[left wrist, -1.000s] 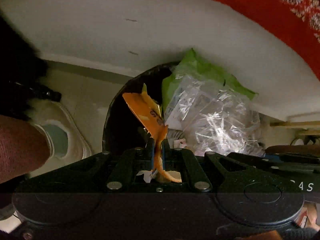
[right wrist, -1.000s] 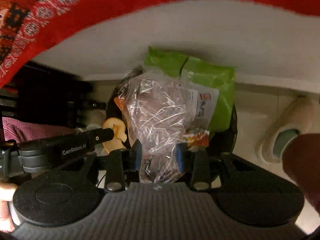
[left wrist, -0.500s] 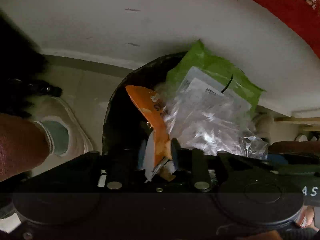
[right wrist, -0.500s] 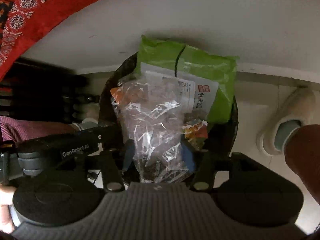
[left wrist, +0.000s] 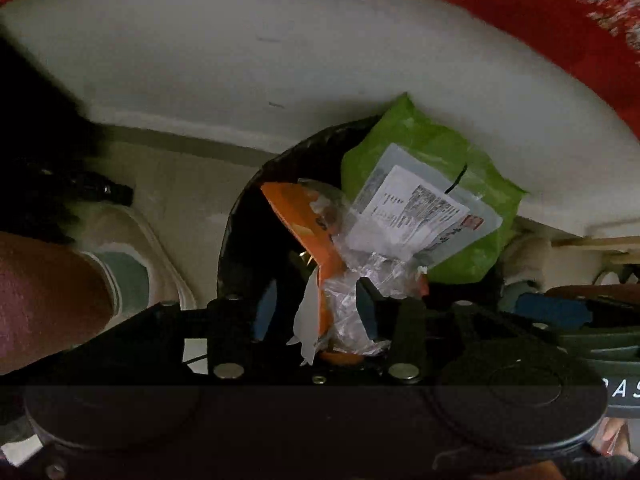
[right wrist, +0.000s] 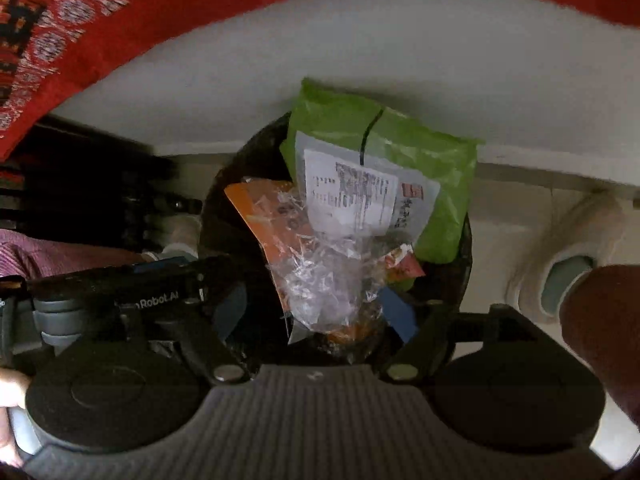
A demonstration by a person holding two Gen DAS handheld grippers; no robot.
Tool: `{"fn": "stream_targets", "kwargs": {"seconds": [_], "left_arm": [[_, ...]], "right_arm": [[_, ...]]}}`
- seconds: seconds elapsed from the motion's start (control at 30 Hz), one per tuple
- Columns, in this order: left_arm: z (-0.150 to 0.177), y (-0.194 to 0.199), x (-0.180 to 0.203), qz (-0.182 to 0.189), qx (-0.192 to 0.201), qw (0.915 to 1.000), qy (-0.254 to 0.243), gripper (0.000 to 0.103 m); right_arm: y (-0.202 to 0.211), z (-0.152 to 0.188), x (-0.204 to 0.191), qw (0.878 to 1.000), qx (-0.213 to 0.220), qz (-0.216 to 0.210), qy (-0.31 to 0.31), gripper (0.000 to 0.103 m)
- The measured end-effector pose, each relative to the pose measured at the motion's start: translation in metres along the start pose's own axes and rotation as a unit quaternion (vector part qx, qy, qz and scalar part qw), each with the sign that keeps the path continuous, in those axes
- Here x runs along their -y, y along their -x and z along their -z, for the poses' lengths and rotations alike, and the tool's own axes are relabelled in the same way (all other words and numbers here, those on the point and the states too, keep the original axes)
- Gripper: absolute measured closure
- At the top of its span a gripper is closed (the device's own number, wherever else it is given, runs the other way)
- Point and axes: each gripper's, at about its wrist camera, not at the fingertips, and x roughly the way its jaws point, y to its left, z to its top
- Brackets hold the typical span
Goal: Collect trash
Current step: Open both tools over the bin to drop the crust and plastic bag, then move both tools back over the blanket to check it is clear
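Right wrist: bin (right wrist: 466, 240) seemingly brimful.

You cannot see the bottom of the black bin (left wrist: 240, 248): the green bag (left wrist: 432, 152), the clear crumpled plastic (right wrist: 320, 280) and the orange wrapper (left wrist: 304, 216) cover its inside, and its near rim is hidden behind your gripper bodies. The lower end of the orange wrapper disappears behind the plastic. The label (right wrist: 352, 196) on the clear bag carries print too small to read. The red patterned cloth (right wrist: 36, 20) is smeared and cut off at the far edge. Your shoe (right wrist: 572, 264) on the right is partly hidden by your leg.
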Motion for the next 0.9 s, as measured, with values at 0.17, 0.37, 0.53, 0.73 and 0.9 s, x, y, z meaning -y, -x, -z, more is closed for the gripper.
{"fn": "stream_targets", "kwargs": {"seconds": [0.17, 0.37, 0.53, 0.73, 0.9], "left_arm": [[-0.002, 0.027, 0.005, 0.004, 0.034, 0.9993, -0.015, 0.059], [-0.002, 0.075, 0.006, 0.027, 0.083, 0.9960, -0.018, 0.058], [0.000, 0.123, 0.004, 0.046, 0.128, 0.9906, -0.011, 0.057], [0.004, 0.197, 0.003, 0.069, 0.207, 0.9755, -0.028, 0.056], [0.006, 0.266, 0.006, 0.082, 0.291, 0.9507, -0.066, 0.054]], "right_arm": [[0.023, -0.002, -0.007, 0.999, 0.034, -0.002, 0.018, 0.018], [0.064, 0.000, -0.024, 0.995, 0.088, 0.012, 0.052, 0.017], [0.105, 0.003, -0.041, 0.986, 0.136, 0.025, 0.088, 0.016], [0.165, 0.008, -0.065, 0.969, 0.202, 0.042, 0.135, 0.015], [0.218, 0.012, -0.084, 0.948, 0.264, 0.050, 0.172, 0.014]]}}
